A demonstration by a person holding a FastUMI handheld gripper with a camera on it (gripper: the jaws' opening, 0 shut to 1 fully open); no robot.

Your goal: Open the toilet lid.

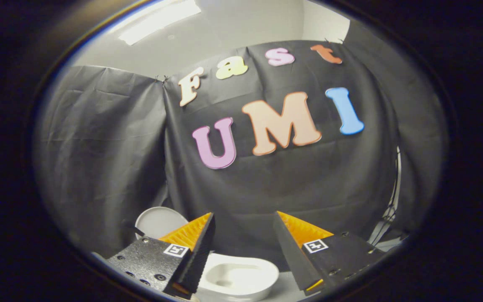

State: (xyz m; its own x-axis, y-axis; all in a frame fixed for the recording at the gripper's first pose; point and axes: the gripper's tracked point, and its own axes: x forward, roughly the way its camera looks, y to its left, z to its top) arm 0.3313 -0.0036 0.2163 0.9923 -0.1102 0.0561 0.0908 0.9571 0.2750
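Two fingers of my gripper [243,235] stand wide apart, holding nothing. Left of the left finger, the lid [157,221] shows as a pale, smooth disc that looks raised against the black cloth [99,167]. Between and below the fingers sits the bowl [237,277], glossy white, oval, already uncovered. I judge the opening done or nearly so; my next move is only to draw back clear.

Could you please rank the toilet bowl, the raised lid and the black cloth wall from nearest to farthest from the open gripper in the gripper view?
From the gripper:
1. Toilet bowl, below and between the open fingers.
2. Raised lid, beyond the left finger.
3. Black cloth wall, behind everything.
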